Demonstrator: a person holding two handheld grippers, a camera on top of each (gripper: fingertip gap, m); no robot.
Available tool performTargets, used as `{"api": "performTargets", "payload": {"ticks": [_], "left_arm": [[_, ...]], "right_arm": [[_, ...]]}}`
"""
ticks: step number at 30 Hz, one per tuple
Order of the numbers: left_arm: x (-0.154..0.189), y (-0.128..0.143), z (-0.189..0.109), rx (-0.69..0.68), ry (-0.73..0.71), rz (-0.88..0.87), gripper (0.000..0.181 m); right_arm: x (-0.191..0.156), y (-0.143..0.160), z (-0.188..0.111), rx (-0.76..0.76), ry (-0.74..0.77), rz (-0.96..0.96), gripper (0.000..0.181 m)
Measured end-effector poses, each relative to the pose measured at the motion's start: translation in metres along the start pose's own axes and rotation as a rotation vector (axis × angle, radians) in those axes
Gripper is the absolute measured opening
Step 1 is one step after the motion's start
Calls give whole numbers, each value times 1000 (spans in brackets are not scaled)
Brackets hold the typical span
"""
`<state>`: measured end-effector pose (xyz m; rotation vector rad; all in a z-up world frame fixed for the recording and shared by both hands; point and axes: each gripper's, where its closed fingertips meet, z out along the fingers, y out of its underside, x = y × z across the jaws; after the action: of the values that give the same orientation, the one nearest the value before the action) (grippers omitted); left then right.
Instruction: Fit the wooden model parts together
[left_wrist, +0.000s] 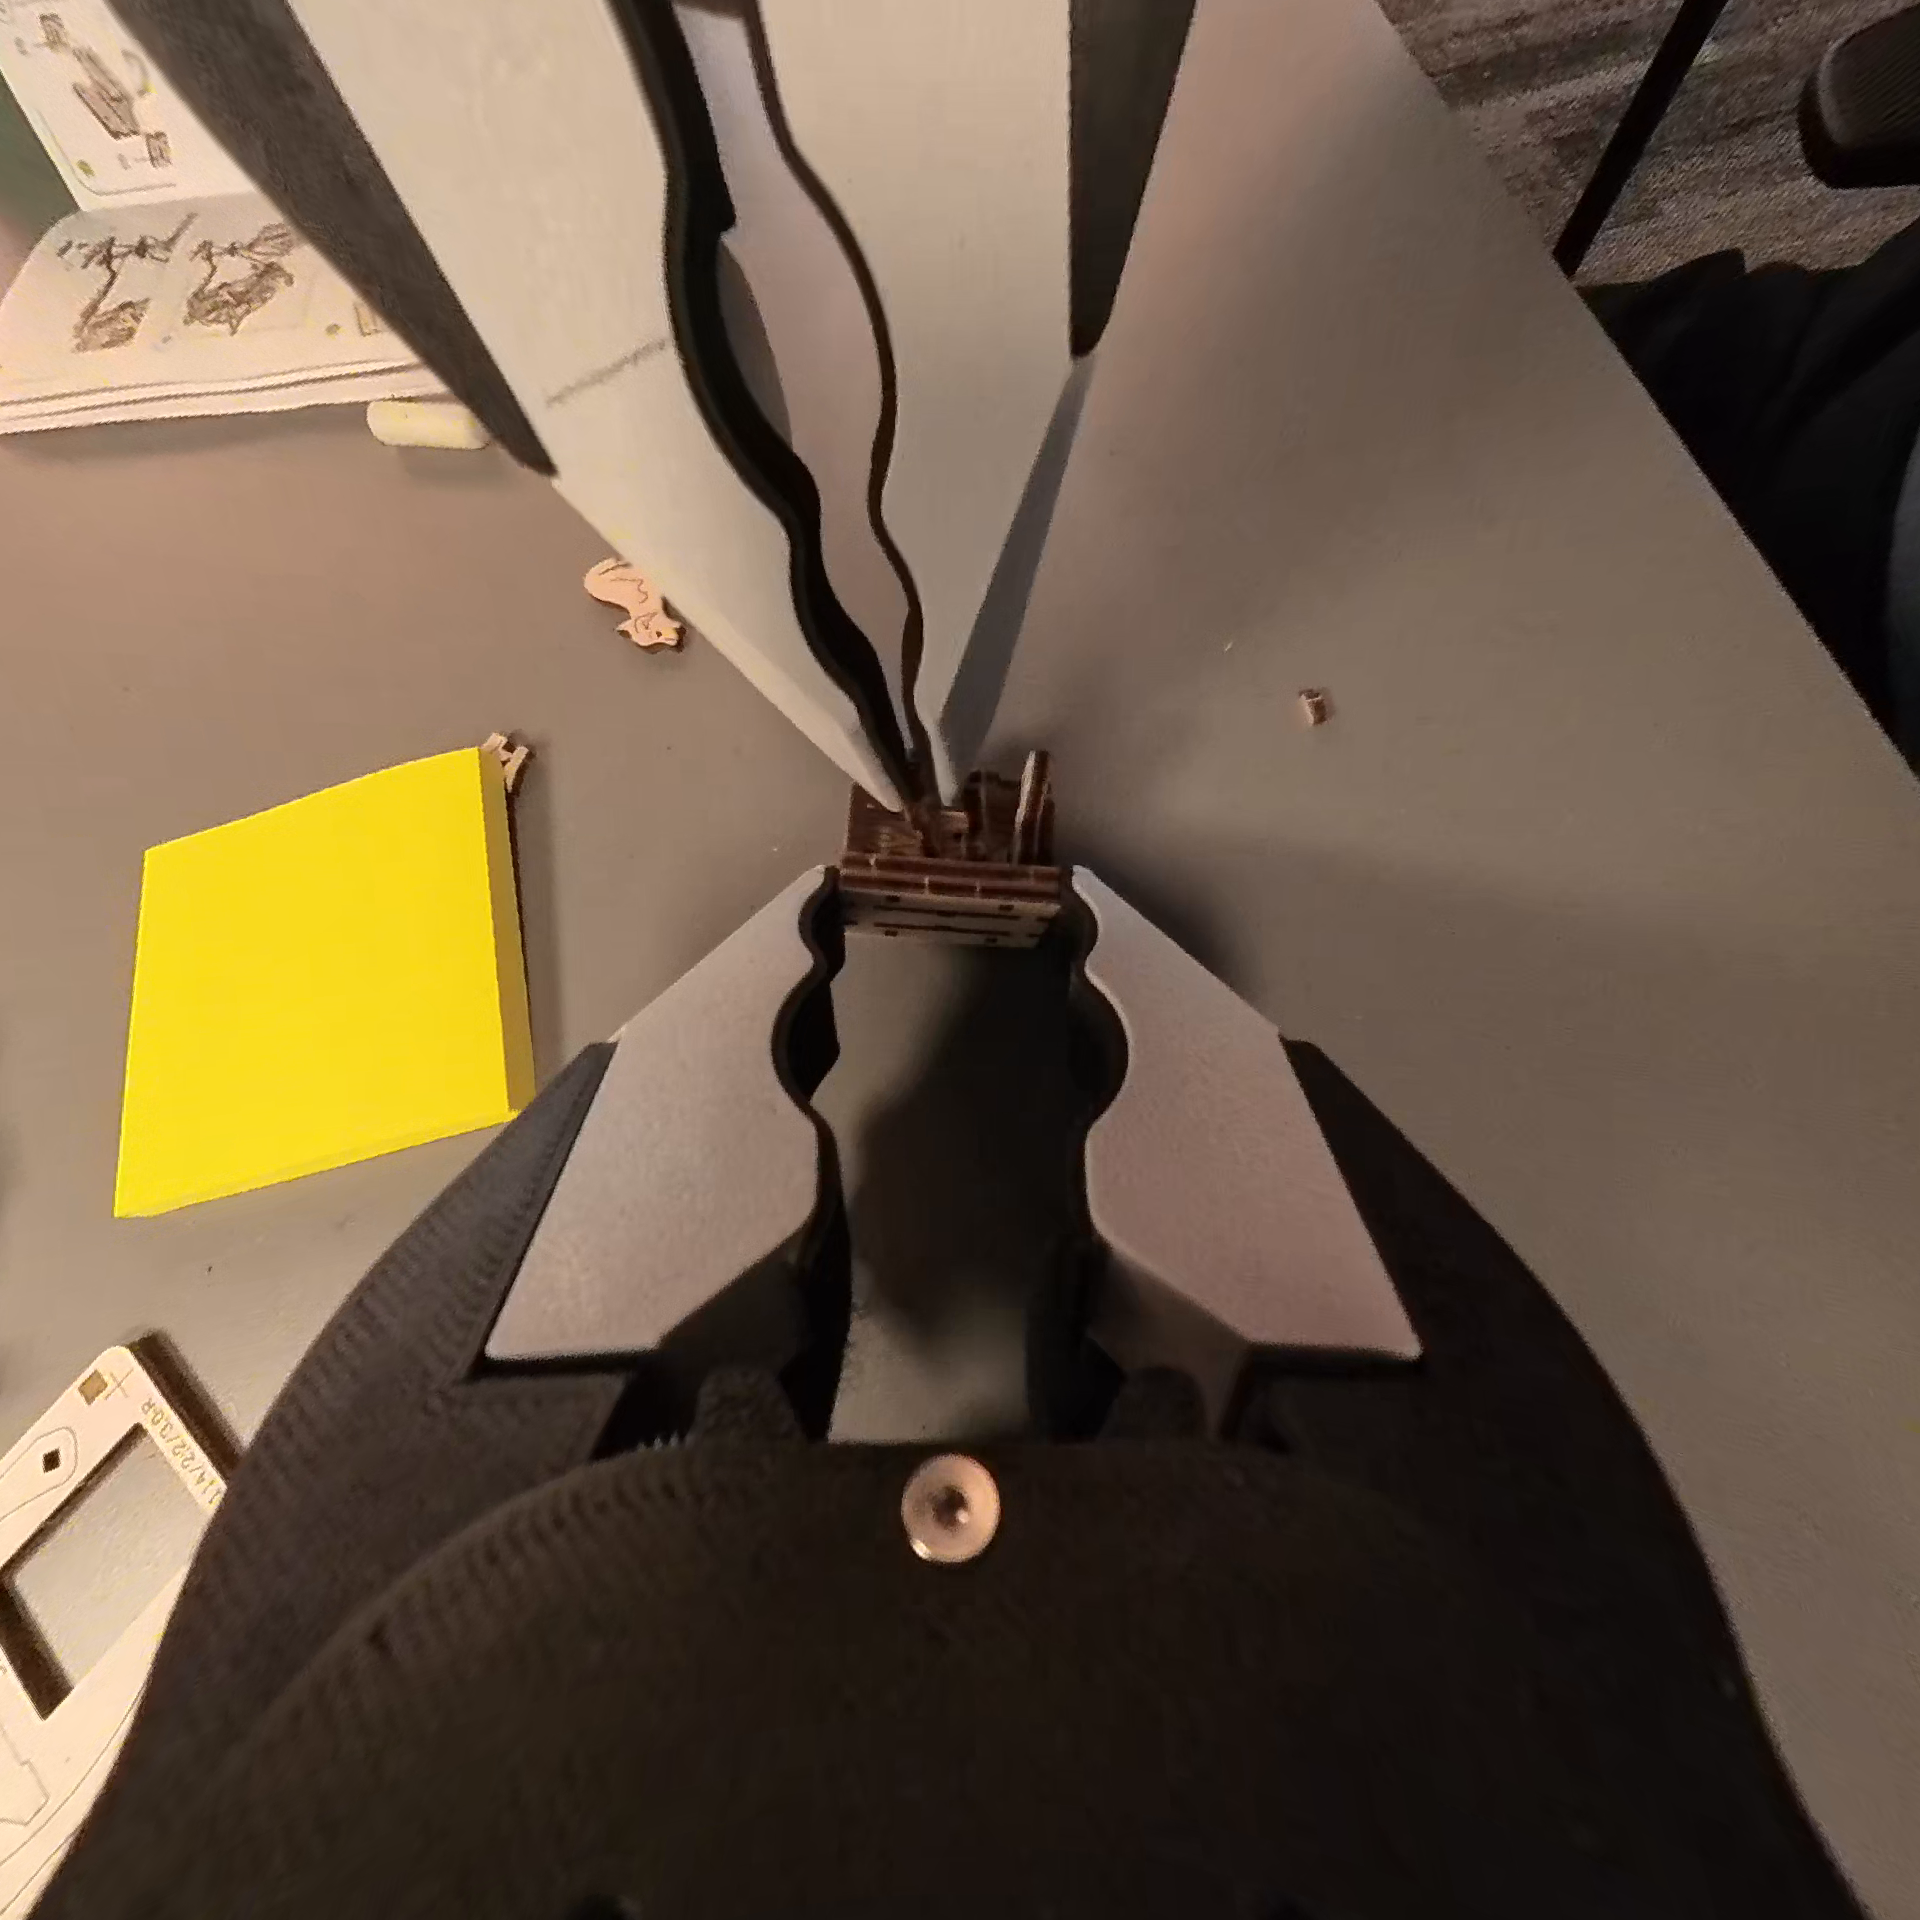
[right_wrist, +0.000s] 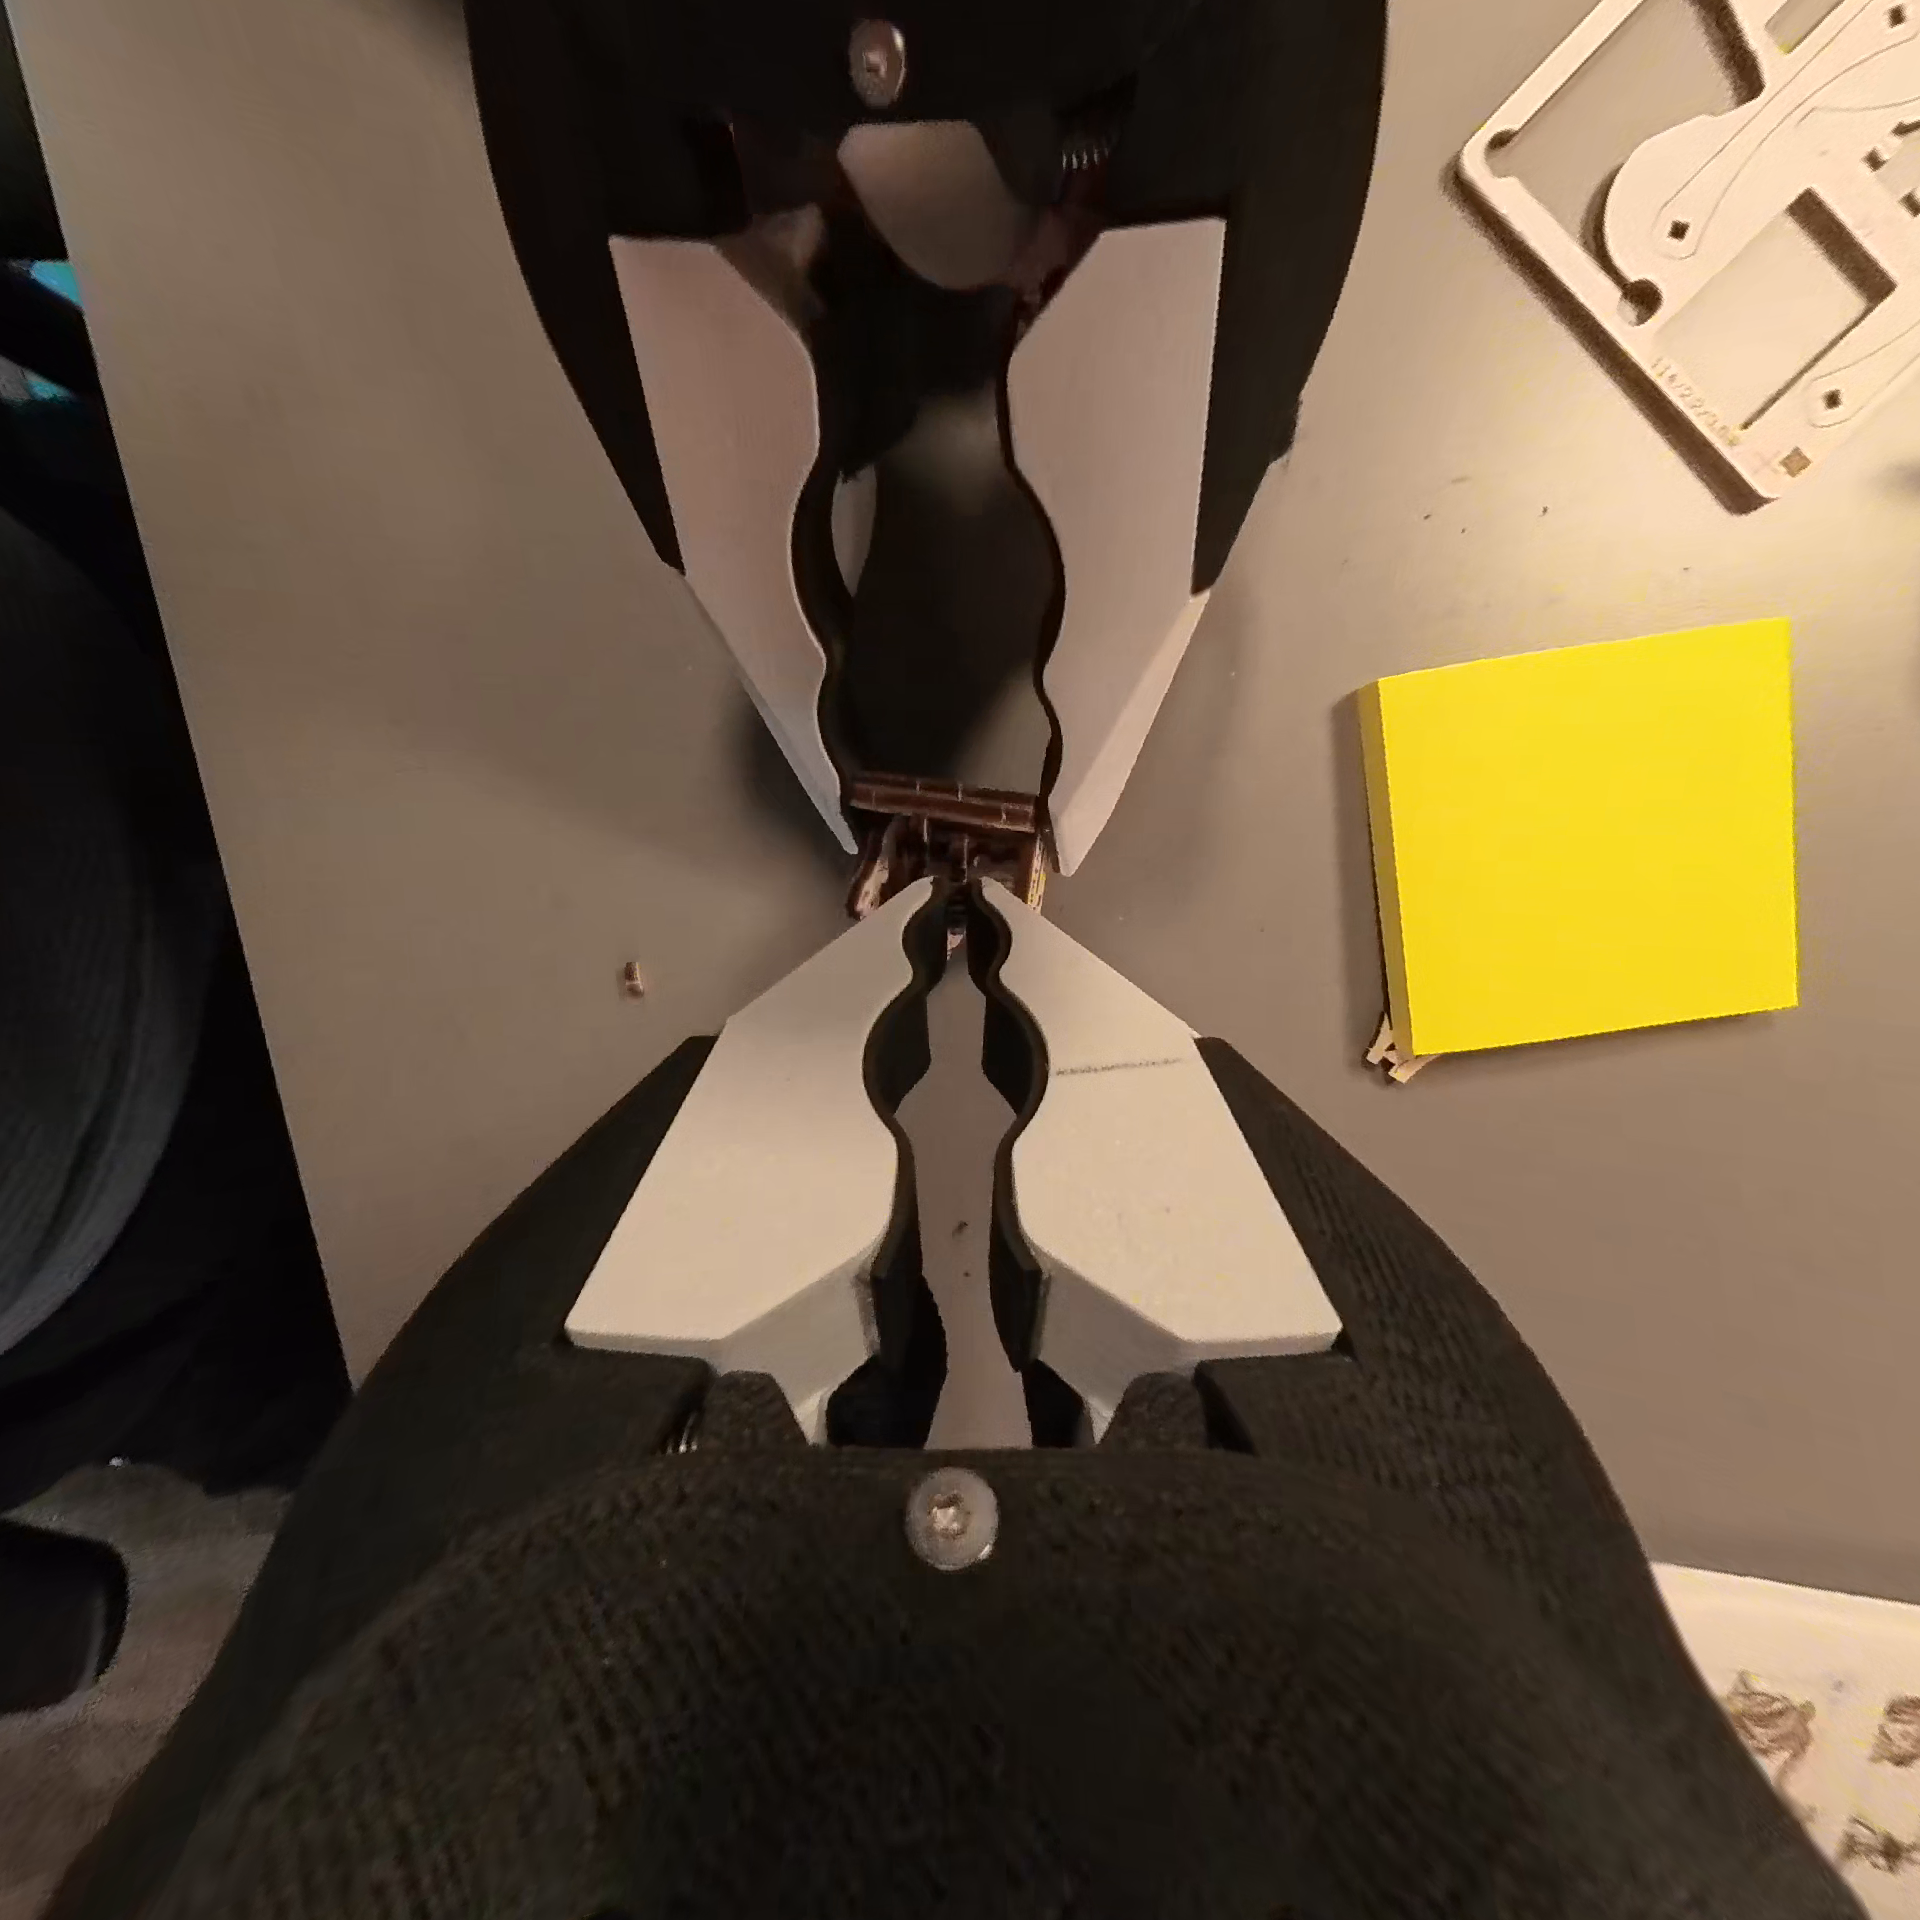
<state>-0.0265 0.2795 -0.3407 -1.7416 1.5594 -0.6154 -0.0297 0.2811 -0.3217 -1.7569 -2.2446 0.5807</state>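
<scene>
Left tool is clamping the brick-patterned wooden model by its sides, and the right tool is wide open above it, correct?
Not quite. The left tool does clamp the wooden model, but the right tool is nearly closed, pinching a small part at the model's top, as the right wrist view shows.

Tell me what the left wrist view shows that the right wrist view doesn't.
Only the left wrist view shows a loose animal-shaped wooden piece on the table. Only the right wrist view shows the spring inside the left hand-held gripper. Both show the wooden model, held by the left hand-held gripper while the right hand-held gripper pinches a small part at it, plus the yellow sticky-note pad.
</scene>
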Motion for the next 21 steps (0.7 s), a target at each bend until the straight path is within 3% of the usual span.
{"api": "performTargets", "payload": {"ticks": [7,21], "left_arm": [[0,0,0,-3,-2,-4,39],[-1,0,1,-10,-10,-13,39]], "right_arm": [[-4,0,1,-70,-72,-18,0],[-1,-2,2,-58,104,-76,0]]}}
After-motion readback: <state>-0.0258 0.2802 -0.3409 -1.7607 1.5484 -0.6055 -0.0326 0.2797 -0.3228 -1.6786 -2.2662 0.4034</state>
